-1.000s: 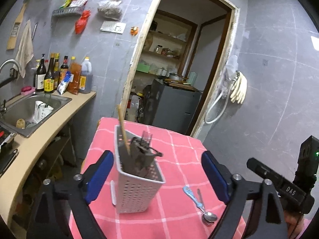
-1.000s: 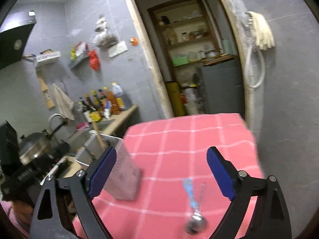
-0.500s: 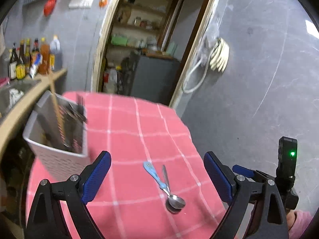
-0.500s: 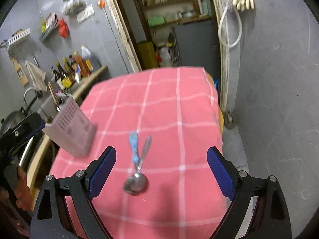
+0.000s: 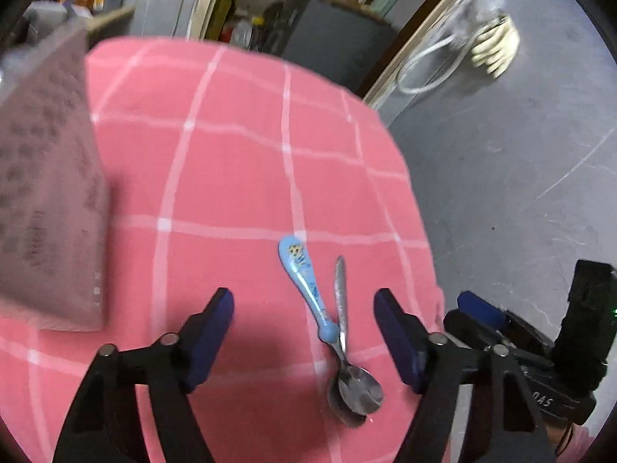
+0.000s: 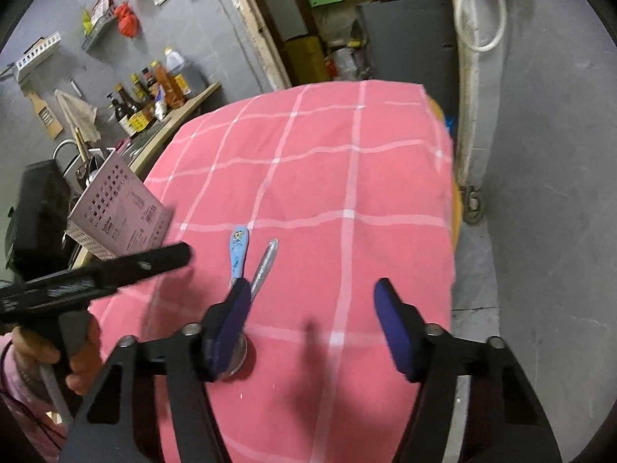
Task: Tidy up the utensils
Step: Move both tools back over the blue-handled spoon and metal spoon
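Observation:
A blue-handled spoon (image 5: 304, 289) and a plain metal spoon (image 5: 341, 308) lie crossed on the pink checked tablecloth (image 5: 231, 177), bowls stacked at the near end. My left gripper (image 5: 304, 332) is open just above them, its fingers either side of the handles. My right gripper (image 6: 312, 324) is open and empty; its left finger (image 6: 227, 328) covers the spoon bowls, and both handles (image 6: 239, 250) show beyond it. The white perforated utensil basket (image 6: 115, 220) stands at the table's left edge, blurred in the left wrist view (image 5: 42, 193).
The table's right edge (image 6: 451, 212) drops to a grey floor. A counter with bottles (image 6: 154, 96) and a sink lies left of the table. A doorway with a dark cabinet (image 6: 405, 42) is behind it. The left gripper's body (image 6: 77, 281) reaches in from the left.
Both grippers have dropped lower and closer to the two spoons. The left gripper has swung right, away from the basket, and now straddles the spoon handles. Both stay open.

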`<state>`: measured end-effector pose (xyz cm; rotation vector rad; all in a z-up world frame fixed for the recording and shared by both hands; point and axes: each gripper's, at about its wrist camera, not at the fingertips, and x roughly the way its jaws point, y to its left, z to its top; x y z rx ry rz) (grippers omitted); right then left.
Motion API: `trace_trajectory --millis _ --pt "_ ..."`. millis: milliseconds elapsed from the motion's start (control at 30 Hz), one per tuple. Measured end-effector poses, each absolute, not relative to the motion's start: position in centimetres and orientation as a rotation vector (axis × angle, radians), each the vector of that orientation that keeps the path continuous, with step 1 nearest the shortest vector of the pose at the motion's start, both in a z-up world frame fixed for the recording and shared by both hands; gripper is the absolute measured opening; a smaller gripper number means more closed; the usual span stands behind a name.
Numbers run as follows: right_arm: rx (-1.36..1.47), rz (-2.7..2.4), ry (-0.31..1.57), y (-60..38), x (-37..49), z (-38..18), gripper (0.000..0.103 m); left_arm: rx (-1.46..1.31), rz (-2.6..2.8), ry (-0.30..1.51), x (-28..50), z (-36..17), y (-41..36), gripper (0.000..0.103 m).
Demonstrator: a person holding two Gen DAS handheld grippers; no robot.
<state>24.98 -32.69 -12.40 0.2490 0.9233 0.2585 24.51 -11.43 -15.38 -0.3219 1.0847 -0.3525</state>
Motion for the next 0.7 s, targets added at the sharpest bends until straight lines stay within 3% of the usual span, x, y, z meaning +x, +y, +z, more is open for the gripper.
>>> trace_trajectory --millis 167,700 --pt "0.235 0.324 0.983 -31.8 27.3 -13.9 0.045 -0.315 -0.357 1.158 26.3 -17.4 -12.7 0.062" --pt "0.205 0.351 0.998 -31.5 28.6 -14.9 0.044 -0.023 -0.36 1.141 27.7 -17.5 -16.0 0.053"
